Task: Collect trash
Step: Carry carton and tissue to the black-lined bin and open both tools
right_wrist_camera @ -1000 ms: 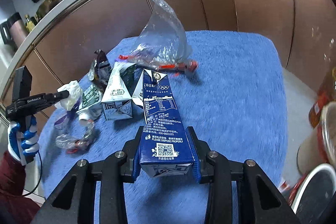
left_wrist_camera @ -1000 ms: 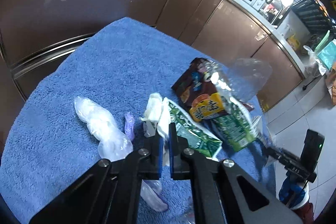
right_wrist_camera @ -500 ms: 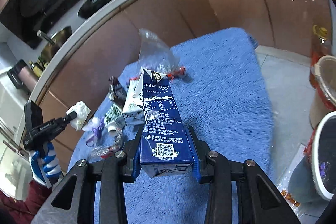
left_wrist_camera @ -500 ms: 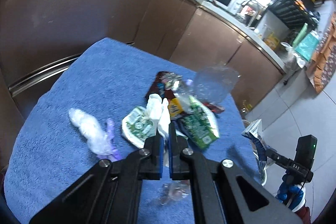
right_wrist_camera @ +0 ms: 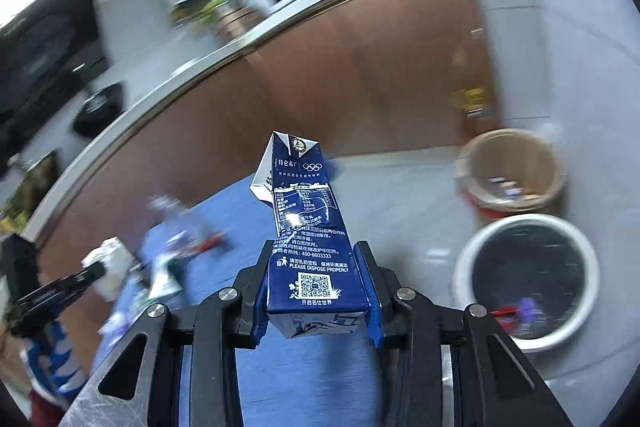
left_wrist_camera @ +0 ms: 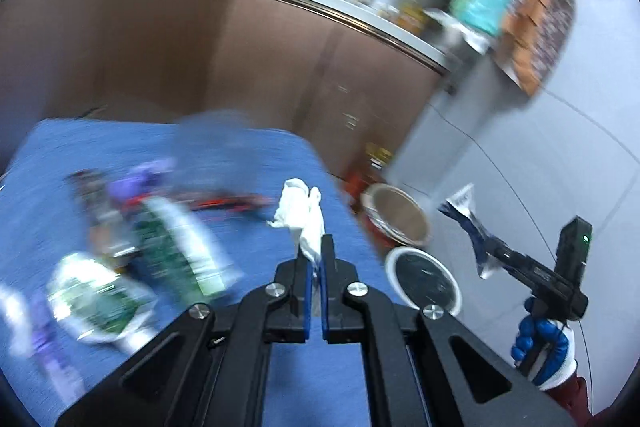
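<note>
Tissue (left_wrist_camera: 301, 215), white and crumpled, is pinched at its lower end between the pads of the left gripper (left_wrist_camera: 315, 259); jaws closed tight on it, most of the wad sticking up past the tips. Left gripper sits over the right edge of the blue towel (left_wrist_camera: 248, 155) that covers the table. Rest of the trash lies blurred on the towel's left half: green-and-white wrappers (left_wrist_camera: 172, 247), a purple scrap (left_wrist_camera: 140, 179), a red strip (left_wrist_camera: 228, 203) toward the middle.

Milk carton (right_wrist_camera: 310, 235), dark blue with white print and a QR code, is clamped across its base by the right gripper (right_wrist_camera: 316, 291); jaws part-open, pads pressed on both side walls, folded top pointing away from the camera. In the left wrist view the right gripper (left_wrist_camera: 500, 255) with its carton (left_wrist_camera: 468, 223) is off the towel's right edge, over the floor, held by a blue-and-white gloved hand (left_wrist_camera: 544, 347).

On the floor past the towel's right edge: a white-rimmed bin (right_wrist_camera: 464, 267) with a dark liner, some scraps in it, and just behind it a brown-lined bin (right_wrist_camera: 468, 155) with a red base. Carton is not over either bin, sits left of both in the right wrist view. Heavy motion blur in both views.
</note>
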Action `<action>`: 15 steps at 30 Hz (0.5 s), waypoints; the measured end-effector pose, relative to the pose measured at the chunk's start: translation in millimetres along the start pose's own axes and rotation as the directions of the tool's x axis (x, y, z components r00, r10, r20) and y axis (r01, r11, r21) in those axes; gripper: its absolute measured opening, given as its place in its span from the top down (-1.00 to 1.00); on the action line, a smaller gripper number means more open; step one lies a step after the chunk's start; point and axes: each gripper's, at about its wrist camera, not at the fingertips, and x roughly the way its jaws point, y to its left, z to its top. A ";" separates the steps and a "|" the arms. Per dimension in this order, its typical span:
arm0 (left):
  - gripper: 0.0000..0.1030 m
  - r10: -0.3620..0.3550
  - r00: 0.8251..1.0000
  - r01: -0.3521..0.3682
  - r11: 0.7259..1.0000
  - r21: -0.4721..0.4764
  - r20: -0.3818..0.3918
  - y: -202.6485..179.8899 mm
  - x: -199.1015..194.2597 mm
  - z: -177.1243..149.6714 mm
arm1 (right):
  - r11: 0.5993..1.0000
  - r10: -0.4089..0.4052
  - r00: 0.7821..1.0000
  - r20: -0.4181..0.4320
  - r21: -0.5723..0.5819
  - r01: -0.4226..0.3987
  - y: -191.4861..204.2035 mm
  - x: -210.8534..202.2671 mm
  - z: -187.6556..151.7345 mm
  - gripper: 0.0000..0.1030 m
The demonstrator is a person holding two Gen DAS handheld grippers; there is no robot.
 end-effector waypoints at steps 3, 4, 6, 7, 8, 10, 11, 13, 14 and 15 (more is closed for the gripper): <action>0.95 -0.085 0.995 0.089 0.993 0.079 -0.061 -47.1 45.7 13.2 | 0.992 -0.113 0.993 0.029 0.051 0.112 -32.0 -7.0 4.1 0.32; 0.95 -0.107 0.991 0.114 0.989 0.098 -0.079 -60.6 58.8 16.5 | 0.987 -0.151 0.988 0.033 0.057 0.149 -40.6 -9.0 3.6 0.32; 0.95 -0.145 0.982 0.161 0.977 0.139 -0.118 -89.4 87.3 21.8 | 0.971 -0.230 0.973 0.034 0.076 0.227 -59.0 -7.4 2.8 0.32; 0.95 -0.167 0.976 0.189 0.969 0.157 -0.142 -104.9 104.3 23.9 | 0.962 -0.265 0.964 0.033 0.082 0.262 -66.9 -6.3 2.0 0.32; 0.95 -0.192 0.967 0.220 0.961 0.170 -0.168 -121.8 122.5 25.9 | 0.950 -0.304 0.952 0.029 0.084 0.301 -74.9 -4.3 0.5 0.32; 0.95 -0.221 0.952 0.262 0.945 0.194 -0.210 -149.1 152.9 27.3 | 0.935 -0.342 0.940 0.012 0.102 0.339 -93.7 0.9 -1.2 0.32; 0.95 -0.233 0.944 0.282 0.936 0.208 -0.234 -167.1 169.6 25.2 | 0.925 -0.368 0.930 0.003 0.105 0.366 -101.8 3.9 -2.2 0.32; 0.95 -0.255 0.926 0.320 0.923 0.216 -0.280 -193.5 196.1 19.0 | 0.901 -0.423 0.906 -0.013 0.095 0.423 -115.5 11.1 -3.7 0.32; 0.95 -0.263 0.916 0.336 0.915 0.222 -0.304 -207.7 211.5 15.9 | 0.895 -0.436 0.900 -0.022 0.096 0.436 -121.9 14.4 -4.7 0.32; 0.95 -0.261 0.911 0.341 0.913 0.226 -0.318 -216.3 221.6 12.4 | 0.886 -0.453 0.891 -0.032 0.096 0.454 -128.6 17.6 -5.1 0.32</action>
